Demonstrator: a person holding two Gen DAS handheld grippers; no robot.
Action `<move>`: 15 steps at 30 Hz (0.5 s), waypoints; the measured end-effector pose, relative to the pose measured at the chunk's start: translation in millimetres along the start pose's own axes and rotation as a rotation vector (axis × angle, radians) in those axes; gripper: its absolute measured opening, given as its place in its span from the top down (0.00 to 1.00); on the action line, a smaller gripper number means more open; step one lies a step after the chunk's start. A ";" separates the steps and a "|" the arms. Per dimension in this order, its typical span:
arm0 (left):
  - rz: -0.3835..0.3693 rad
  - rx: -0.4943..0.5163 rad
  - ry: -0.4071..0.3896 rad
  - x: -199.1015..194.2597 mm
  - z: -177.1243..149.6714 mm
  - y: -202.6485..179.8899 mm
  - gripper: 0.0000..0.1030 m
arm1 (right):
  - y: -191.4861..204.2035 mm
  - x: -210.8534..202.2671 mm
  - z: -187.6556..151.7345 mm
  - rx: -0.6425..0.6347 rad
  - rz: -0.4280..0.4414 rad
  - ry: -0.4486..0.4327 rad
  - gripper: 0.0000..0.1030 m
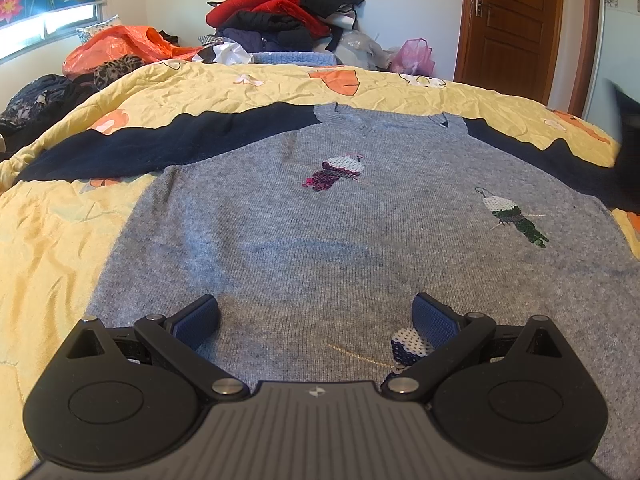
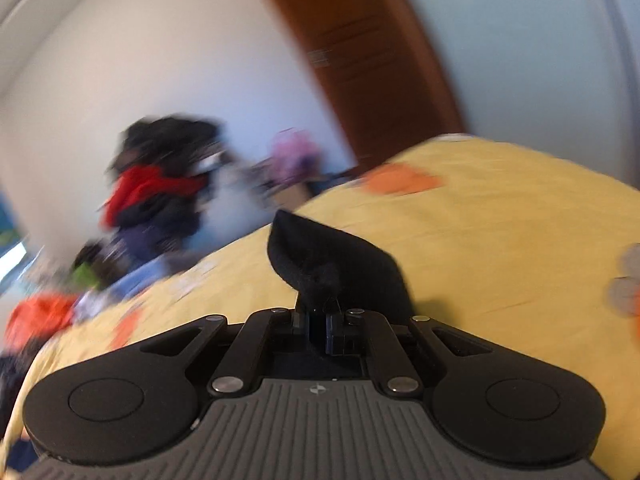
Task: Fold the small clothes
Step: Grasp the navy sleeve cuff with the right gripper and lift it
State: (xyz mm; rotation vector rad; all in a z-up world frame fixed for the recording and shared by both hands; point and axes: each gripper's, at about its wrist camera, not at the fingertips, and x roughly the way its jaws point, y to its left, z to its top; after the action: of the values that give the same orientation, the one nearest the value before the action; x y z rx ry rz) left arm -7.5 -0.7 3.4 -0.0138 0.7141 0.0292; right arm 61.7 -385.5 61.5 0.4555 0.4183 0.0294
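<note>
grey sweater [image 1: 320, 232] flat on yellow quilt [image 1: 60, 240]. right gripper [image 2: 320, 320] clamped on dark sleeve end [image 2: 320, 256]; left gripper [image 1: 316, 320] apart, empty, above hem. better to carry sleeve slowly across chest, keeping body flat.

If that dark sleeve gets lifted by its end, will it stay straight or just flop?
Probably flop: the dark sleeve already curls limply above the shut right hand-held gripper. It looks like soft knit, so likely light. The grey sweater should drag along behind it.
</note>
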 end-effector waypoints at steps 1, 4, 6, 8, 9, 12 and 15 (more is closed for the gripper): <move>-0.001 0.000 0.000 0.2 -0.1 -0.2 0.00 | 22.5 5.3 -11.4 -0.029 0.039 0.026 0.84; -0.004 0.000 -0.001 0.3 -0.2 -0.3 0.00 | 79.6 27.4 -51.6 -0.102 0.108 0.115 0.84; -0.009 0.000 -0.001 0.7 -0.1 0.0 0.00 | 103.2 40.4 -76.7 -0.114 0.118 0.174 0.84; -0.012 0.001 -0.001 1.1 -0.2 0.5 0.00 | 117.7 48.5 -97.3 -0.135 0.104 0.210 0.84; -0.013 0.002 -0.001 1.3 -0.1 0.4 0.00 | 124.5 46.7 -105.6 -0.148 0.083 0.216 0.84; 0.000 0.009 0.000 0.7 -1.2 -0.6 0.00 | 124.4 43.3 -115.3 -0.150 0.068 0.208 0.77; 0.024 0.012 -0.008 -1.4 -3.6 -2.8 0.00 | 113.7 26.5 -110.3 -0.079 0.117 0.200 0.49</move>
State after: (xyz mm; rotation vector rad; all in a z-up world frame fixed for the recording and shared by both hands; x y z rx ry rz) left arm -10.8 -3.6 1.7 0.0061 0.7066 0.0478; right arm 49.4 -233.7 10.7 0.4004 0.5841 0.2054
